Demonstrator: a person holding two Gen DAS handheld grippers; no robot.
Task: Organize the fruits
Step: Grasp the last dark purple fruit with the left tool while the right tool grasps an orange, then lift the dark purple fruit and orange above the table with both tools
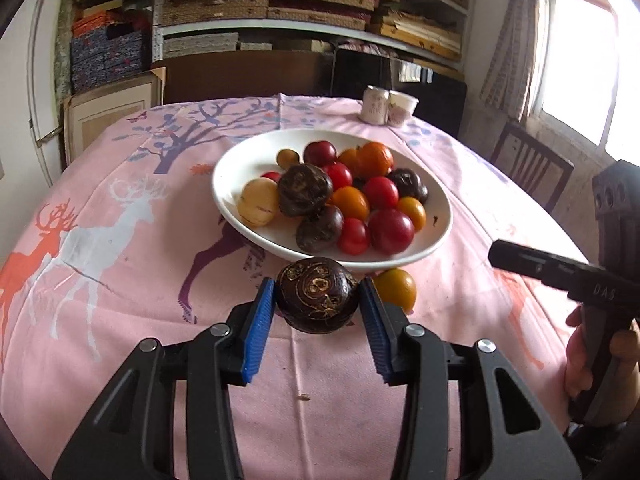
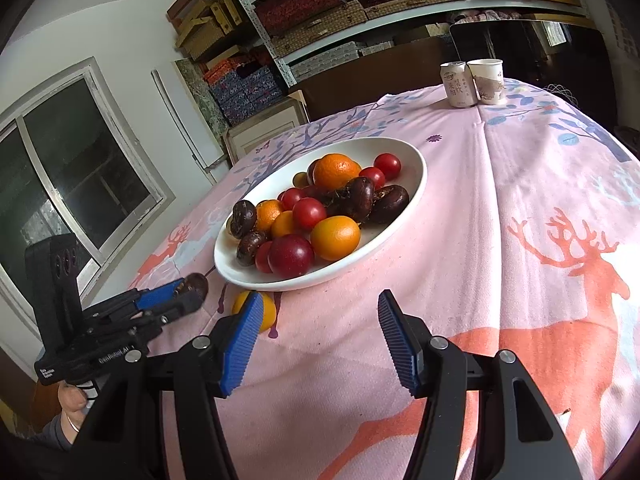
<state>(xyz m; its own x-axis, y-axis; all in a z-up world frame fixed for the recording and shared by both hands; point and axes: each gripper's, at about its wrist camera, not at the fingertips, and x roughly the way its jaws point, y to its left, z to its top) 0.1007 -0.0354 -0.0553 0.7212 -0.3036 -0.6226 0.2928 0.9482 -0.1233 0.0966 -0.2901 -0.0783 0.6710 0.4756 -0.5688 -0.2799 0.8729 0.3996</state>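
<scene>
- Left tool (image 1: 318, 300) grips a dark brown water chestnut (image 1: 318, 295) just before the white bowl (image 1: 240, 152), likely to drop it in.
- Right tool (image 2: 320, 332) hangs wide open, holding nothing.
- One orange fruit (image 1: 396, 289) waits on the pink surface (image 1: 120, 320) beside the bowl.

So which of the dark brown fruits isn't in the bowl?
The dark brown fruit between the left gripper fingers, in front of the white bowl; the others lie inside it.
</scene>
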